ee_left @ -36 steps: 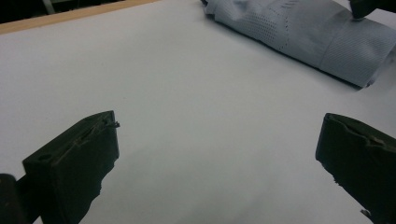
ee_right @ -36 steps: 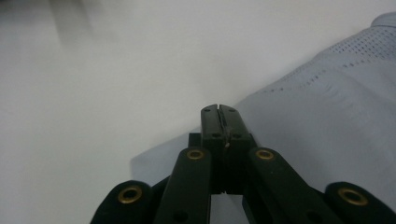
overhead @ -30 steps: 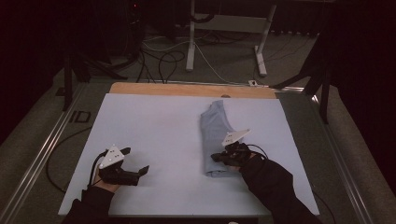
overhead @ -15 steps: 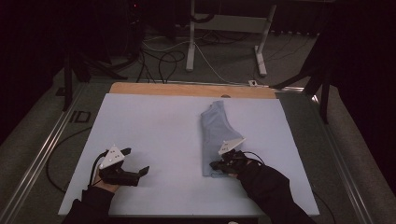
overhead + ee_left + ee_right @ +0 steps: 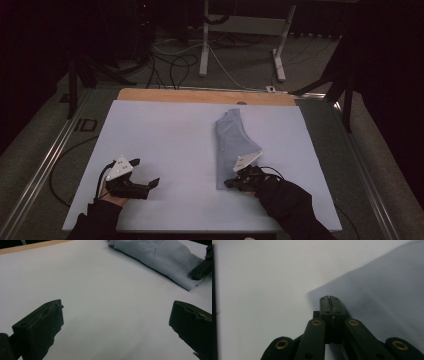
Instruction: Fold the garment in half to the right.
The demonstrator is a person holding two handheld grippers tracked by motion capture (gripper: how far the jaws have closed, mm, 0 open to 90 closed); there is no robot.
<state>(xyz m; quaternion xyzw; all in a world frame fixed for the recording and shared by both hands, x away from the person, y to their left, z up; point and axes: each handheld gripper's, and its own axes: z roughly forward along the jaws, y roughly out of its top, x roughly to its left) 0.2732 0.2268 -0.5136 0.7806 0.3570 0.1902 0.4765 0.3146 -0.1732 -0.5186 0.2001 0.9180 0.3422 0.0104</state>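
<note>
Cloth (image 5: 231,145) lies folded on the table's (image 5: 165,135) right half. Right gripper (image 5: 231,183) has its jaws pressed together at the near corner, pinching nothing I can see. Left gripper (image 5: 145,175) sits spread wide, well apart.

The right hand-held gripper (image 5: 231,183) has slid back along the folded cloth (image 5: 231,137) toward the person. It now sits at the cloth's near corner, jaws pressed together.

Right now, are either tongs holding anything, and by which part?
Left tongs open, holding nothing. Right tongs are shut over the cloth's near corner; whether fabric is pinched between them cannot be told.
</note>
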